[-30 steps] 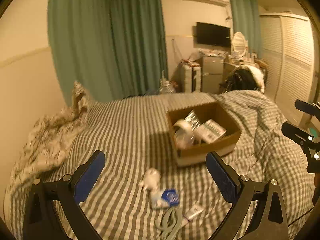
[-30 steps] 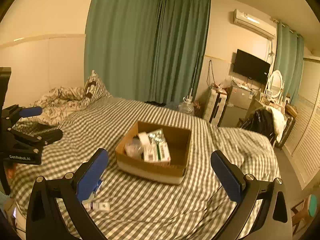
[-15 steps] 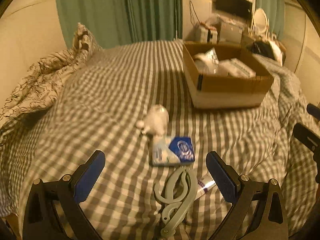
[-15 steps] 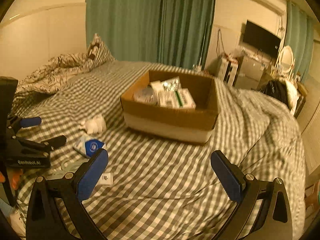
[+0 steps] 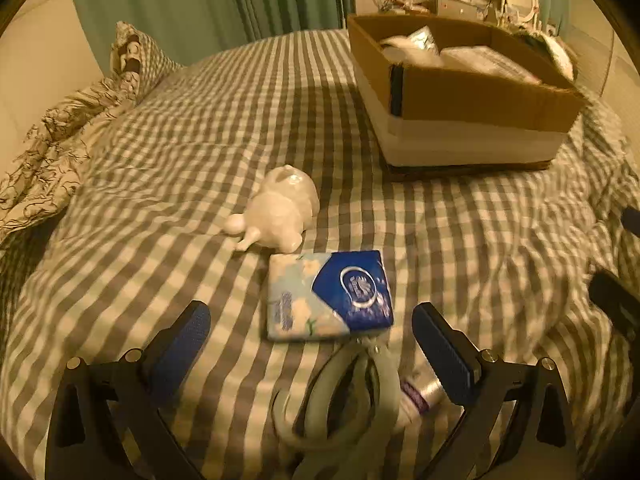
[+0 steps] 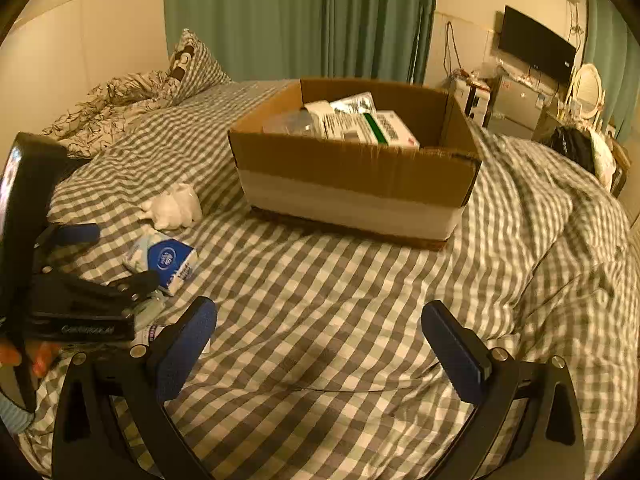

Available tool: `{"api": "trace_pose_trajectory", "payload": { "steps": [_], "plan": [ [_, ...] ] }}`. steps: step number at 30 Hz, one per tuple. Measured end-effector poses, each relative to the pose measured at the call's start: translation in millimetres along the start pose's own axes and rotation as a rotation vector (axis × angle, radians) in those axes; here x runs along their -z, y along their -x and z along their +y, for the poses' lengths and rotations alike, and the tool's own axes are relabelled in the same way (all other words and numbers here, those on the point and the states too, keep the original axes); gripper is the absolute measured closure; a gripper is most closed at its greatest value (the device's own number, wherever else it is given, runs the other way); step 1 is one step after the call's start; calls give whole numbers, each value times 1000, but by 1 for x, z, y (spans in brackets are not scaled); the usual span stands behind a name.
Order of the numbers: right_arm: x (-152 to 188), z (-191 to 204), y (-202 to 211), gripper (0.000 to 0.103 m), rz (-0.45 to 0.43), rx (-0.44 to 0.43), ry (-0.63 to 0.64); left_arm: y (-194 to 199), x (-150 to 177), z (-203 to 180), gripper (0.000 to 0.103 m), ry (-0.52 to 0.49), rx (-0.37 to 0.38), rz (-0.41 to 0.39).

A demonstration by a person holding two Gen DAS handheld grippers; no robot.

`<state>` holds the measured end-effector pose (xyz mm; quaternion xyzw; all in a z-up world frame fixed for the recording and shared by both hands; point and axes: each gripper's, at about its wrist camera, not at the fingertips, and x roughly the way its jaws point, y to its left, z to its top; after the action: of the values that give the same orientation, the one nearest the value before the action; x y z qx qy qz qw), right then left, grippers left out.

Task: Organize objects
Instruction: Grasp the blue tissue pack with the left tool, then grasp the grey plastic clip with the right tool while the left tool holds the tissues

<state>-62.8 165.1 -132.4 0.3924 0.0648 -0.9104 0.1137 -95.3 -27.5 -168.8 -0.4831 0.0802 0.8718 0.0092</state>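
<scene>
while the cardboard box (image 5: 476, 92) at the far right of the bed already holds several packets, the left wrist view shows four things not yet put away on the checked blanket (image 5: 200, 140): a white figurine (image 5: 276, 212) lying on its side, a blue and white tissue pack (image 5: 328, 294) just in front of it, a pale green clip (image 5: 344, 392) touching the pack's near edge, and a small tube (image 5: 420, 396) beside the clip. the left gripper (image 5: 312, 340) hangs low over this cluster with its jaws spread wide and nothing between them; the tissue pack and clip lie in the gap, untouched.

in the right wrist view, the box (image 6: 352, 168) stands well ahead, with cartons and a clear wrapped item inside. the same leftovers lie to the left, well apart from the box: the figurine (image 6: 174, 206), the tissue pack (image 6: 162, 260), and the tube partly hidden under the left gripper (image 6: 88, 256). the right gripper (image 6: 320, 344) is released too, empty, over bare blanket (image 6: 340, 300).

by my judgement the sorting is partly done: some items are boxed, four remain, and the tissue pack or clip looks like the next pick.
</scene>
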Motion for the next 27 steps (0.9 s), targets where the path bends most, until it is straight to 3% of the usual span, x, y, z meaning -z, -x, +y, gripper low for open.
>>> {"api": "trace_pose_trajectory", "payload": {
  "steps": [8,13,15,22,27],
  "plan": [
    [8,-12,-22,0,53,-29,-58,-39,-6,-3,0,-26,-21,92],
    [9,-13,-25,0,64,-26,-64,-45,-7,0,26,-17,28,104],
    [9,-11,-23,0,64,-19,-54,-42,-7,4,27,2,41,95],
    [7,1,-8,0,45,-1,-29,7,-3,18,27,52,107,1],
    [2,23,-1,0,48,-31,-20,55,3,35,27,-6,36,-87]
  ]
}}
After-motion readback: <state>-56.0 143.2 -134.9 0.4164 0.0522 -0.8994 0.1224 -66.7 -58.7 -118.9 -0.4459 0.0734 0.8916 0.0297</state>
